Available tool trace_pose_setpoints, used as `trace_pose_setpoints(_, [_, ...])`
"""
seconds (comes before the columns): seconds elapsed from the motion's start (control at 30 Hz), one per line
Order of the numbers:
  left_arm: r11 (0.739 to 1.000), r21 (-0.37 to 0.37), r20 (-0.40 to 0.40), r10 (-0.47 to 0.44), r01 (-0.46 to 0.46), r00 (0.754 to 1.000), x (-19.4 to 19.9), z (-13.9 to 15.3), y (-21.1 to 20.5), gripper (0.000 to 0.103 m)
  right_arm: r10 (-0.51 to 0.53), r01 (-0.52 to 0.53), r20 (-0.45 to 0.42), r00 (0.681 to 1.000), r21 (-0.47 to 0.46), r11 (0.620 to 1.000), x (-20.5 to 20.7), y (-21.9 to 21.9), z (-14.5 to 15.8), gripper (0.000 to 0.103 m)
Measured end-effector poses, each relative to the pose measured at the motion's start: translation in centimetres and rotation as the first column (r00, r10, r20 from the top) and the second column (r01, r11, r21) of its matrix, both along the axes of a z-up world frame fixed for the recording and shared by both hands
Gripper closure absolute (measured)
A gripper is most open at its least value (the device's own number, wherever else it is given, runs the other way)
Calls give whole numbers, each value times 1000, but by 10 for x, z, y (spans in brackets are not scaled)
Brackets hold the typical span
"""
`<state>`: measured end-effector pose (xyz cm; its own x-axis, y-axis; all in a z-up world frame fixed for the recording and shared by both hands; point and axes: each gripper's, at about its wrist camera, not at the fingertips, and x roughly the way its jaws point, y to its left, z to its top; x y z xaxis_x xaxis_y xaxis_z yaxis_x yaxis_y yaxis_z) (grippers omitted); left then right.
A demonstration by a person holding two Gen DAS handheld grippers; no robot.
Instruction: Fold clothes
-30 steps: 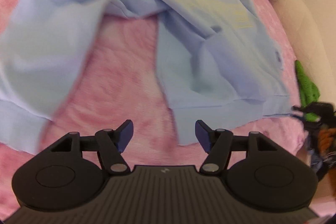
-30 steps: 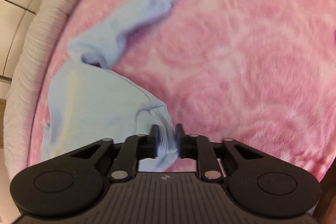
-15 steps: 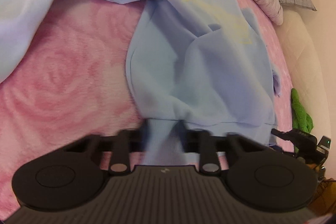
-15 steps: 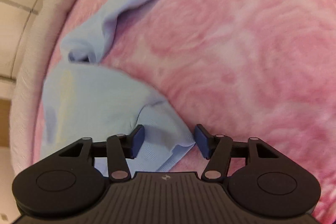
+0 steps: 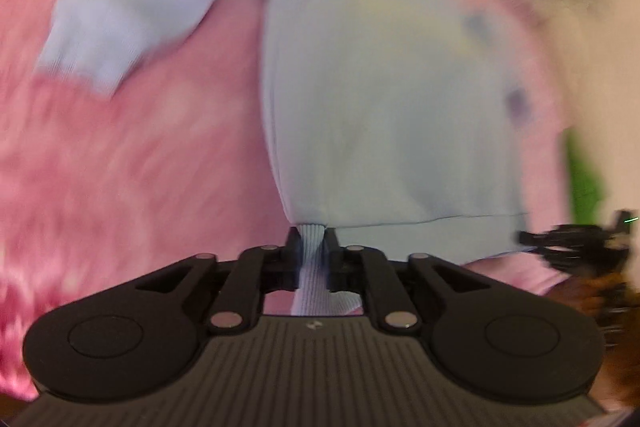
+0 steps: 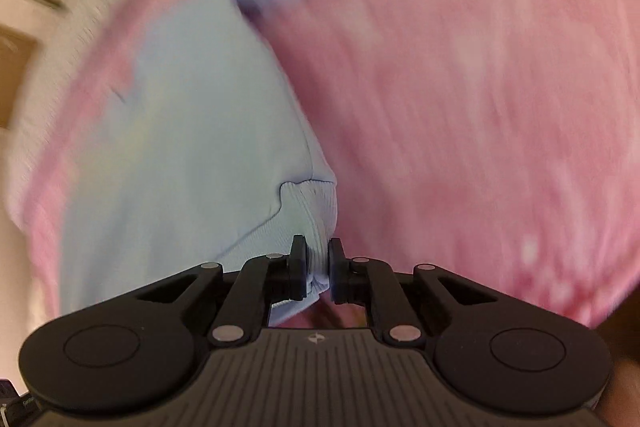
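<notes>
One light blue ribbed-hem sweatshirt (image 5: 384, 99) is lying on one fluffy pink blanket (image 5: 132, 155); two black two-finger grippers are showing, left (image 5: 312, 247) and right (image 6: 318, 259).

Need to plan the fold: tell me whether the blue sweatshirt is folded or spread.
Spread, not folded: the sweatshirt lies open on the pink blanket, one sleeve out sideways.

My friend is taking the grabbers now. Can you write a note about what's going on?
Left gripper: shut on the ribbed hem of the light blue sweatshirt.
Right gripper: jaws just closed, shut on the ribbed hem's other corner.
Sweatshirt lies spread on the pink blanket, one sleeve out to the side.
Done: both hem corners gripped.
Left: all the folding.
</notes>
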<state>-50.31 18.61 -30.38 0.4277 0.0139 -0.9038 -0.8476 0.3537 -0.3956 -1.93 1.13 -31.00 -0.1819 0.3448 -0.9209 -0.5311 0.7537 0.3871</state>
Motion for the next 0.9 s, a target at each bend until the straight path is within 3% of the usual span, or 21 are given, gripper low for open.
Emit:
trace_pose_setpoints(0.03, [1000, -1, -56, -13, 13, 998, 1, -10, -4, 92, 6, -6, 3, 1000, -54, 999, -8, 0, -11, 86])
trace_pose_setpoints(0.07, [1000, -1, -96, -22, 22, 995, 1, -18, -7, 91, 28, -27, 14, 1000, -89, 996, -15, 1, -18, 77])
trace_pose_setpoints(0.13, [1000, 5, -81, -7, 7, 997, -5, -16, -9, 84, 82, -73, 64, 995, -133, 988, -26, 7, -14, 68])
trace_pose_setpoints(0.2, [998, 32, -52, 50, -48, 997, -19, -5, -7, 75, 124, -102, 129, 984, -168, 981, -34, 14, -4, 48])
trace_pose_setpoints(0.23, [995, 47, -37, 93, -91, 995, -29, 1, -3, 73, 126, -94, 173, 977, -182, 979, -34, 17, 3, 47])
trace_pose_setpoints(0.27, [988, 61, -19, 144, -142, 989, -41, 6, 3, 72, 115, -76, 213, 970, -184, 980, -33, 19, 11, 47])
trace_pose_setpoints(0.33, [961, 86, 28, 261, -262, 965, -63, 12, 19, 63, 40, 1, 278, 960, -149, 989, -27, 24, 26, 36])
trace_pose_setpoints(0.37, [940, 84, 56, 325, -329, 944, -73, 9, 29, 62, 8, 30, 292, 956, -127, 991, -24, 27, 31, 30])
trace_pose_setpoints(0.43, [886, 76, 110, 449, -458, 887, -91, 3, 49, 61, -28, 58, 290, 957, -94, 994, -23, 34, 34, 29])
trace_pose_setpoints(0.57, [731, -4, 227, 665, -683, 711, -125, -20, 87, 60, -46, 74, 282, 958, -88, 993, -33, 45, 34, 29])
trace_pose_setpoints(0.67, [665, -61, 245, 733, -745, 635, -132, -42, 111, 60, -47, 76, 280, 959, -93, 993, -44, 52, 33, 28])
trace_pose_setpoints(0.77, [592, -160, 279, 795, -790, 539, -133, -64, 123, 67, -47, 79, 275, 960, -105, 991, -58, 57, 33, 27])
trace_pose_setpoints(0.8, [594, -175, 293, 793, -785, 535, -133, -66, 127, 92, -49, 82, 278, 959, -110, 990, -63, 58, 33, 27])
trace_pose_setpoints(0.83, [617, -173, 307, 775, -768, 553, -130, -65, 132, 95, -50, 86, 280, 959, -115, 990, -67, 59, 34, 27])
trace_pose_setpoints(0.87, [653, -130, 321, 739, -746, 592, -129, -57, 136, 97, -54, 90, 280, 959, -119, 989, -71, 60, 35, 27])
trace_pose_setpoints(0.9, [705, -41, 335, 678, -708, 655, -129, -39, 141, 98, -58, 95, 278, 959, -122, 988, -74, 61, 35, 27])
